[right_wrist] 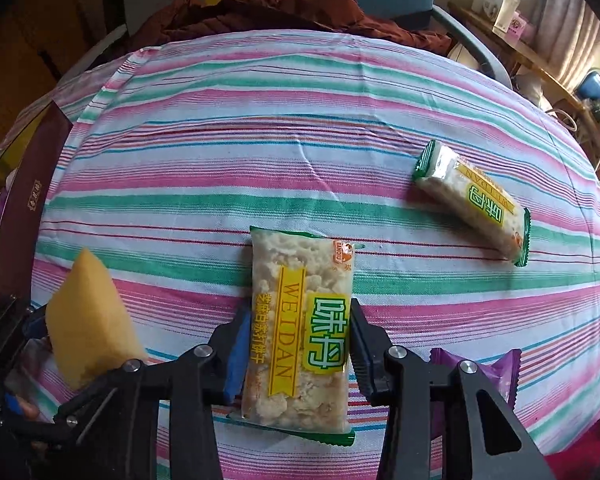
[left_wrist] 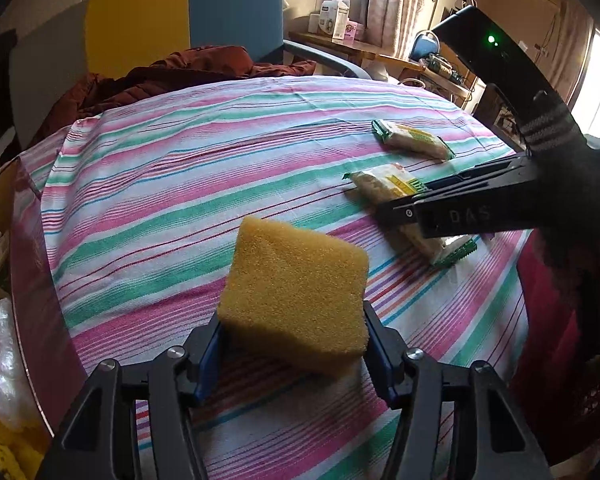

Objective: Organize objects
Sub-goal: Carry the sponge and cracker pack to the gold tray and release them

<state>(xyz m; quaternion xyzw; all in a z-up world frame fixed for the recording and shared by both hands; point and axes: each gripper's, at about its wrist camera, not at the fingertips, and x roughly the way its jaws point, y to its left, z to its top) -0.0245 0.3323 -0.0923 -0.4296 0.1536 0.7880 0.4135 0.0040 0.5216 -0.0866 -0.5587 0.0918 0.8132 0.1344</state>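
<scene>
Left gripper (left_wrist: 292, 344) clamps yellow sponge (left_wrist: 296, 296), raised above striped cloth (left_wrist: 220, 160). Right gripper (right_wrist: 298, 344) jaws narrow, pressed against snack packet (right_wrist: 300, 332) lying on cloth; second packet (right_wrist: 474, 202) well apart.

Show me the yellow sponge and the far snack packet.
yellow sponge (left_wrist: 296, 276), left wrist view, middle of its top face.
far snack packet (right_wrist: 474, 202), right wrist view, middle of the wrapper.
</scene>
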